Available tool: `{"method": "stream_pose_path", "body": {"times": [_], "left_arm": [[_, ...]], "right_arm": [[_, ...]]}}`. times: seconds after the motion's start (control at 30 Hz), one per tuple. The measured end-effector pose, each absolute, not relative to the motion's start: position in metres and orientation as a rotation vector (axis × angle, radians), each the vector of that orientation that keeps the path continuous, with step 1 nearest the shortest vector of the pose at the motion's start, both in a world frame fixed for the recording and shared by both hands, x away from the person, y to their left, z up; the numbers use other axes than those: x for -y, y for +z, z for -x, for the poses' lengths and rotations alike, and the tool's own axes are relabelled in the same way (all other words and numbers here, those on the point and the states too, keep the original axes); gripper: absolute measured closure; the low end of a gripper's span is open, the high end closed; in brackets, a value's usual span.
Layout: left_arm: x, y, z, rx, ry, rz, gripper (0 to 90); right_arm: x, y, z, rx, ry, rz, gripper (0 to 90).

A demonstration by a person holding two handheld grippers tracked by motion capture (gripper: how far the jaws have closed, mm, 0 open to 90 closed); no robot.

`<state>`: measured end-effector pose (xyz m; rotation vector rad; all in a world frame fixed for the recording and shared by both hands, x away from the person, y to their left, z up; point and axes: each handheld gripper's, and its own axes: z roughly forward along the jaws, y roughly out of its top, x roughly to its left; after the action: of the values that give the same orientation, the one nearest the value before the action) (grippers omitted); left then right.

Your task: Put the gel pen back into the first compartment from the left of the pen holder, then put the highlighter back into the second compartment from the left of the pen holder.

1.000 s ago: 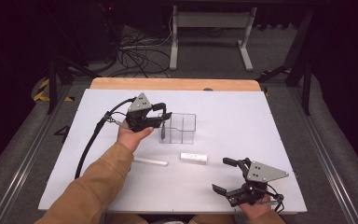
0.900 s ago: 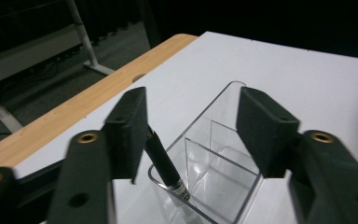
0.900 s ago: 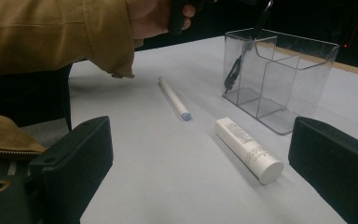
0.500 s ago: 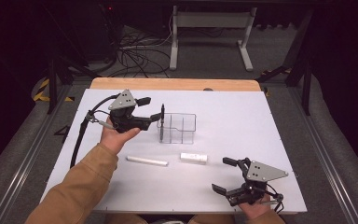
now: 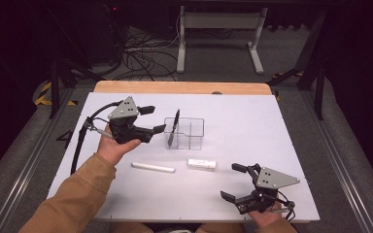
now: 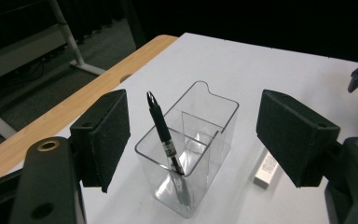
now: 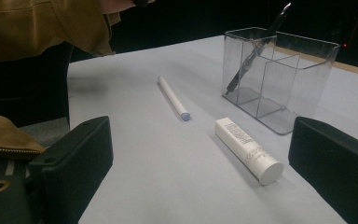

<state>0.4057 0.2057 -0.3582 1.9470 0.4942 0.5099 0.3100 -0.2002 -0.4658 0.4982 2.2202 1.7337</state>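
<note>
The black ballpoint pen stands tilted in the end compartment of the clear plastic organiser box, and the left tool hangs just beside the box; its jaws have just been opening and nothing is between them. The right tool, also open and empty, rests near the worktop's front edge. The step in hand seems to be the retreat: the left tool should go away from the box without touching the pen's top, then approach the thin white stick or the white cylindrical tube in front of the box.
</note>
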Motion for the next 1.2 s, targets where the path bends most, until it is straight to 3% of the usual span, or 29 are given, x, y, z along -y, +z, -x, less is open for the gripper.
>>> {"method": "stream_pose_path", "body": {"times": [0.33,0.9,1.2], "left_arm": [[-0.205,-0.359,-0.393,-0.445,0.522,-2.058,26.7],[-0.204,-0.363,-0.394,-0.478,0.35,-2.133,27.2],[-0.201,-0.37,-0.389,-0.377,0.412,-2.25,29.1]], "right_arm": [[0.201,-0.466,-0.31,-2.215,1.729,-0.504,6.8],[0.201,-0.466,-0.309,-2.219,1.733,-0.499,6.7],[0.2,-0.466,-0.309,-2.221,1.73,-0.5,6.7]]}}
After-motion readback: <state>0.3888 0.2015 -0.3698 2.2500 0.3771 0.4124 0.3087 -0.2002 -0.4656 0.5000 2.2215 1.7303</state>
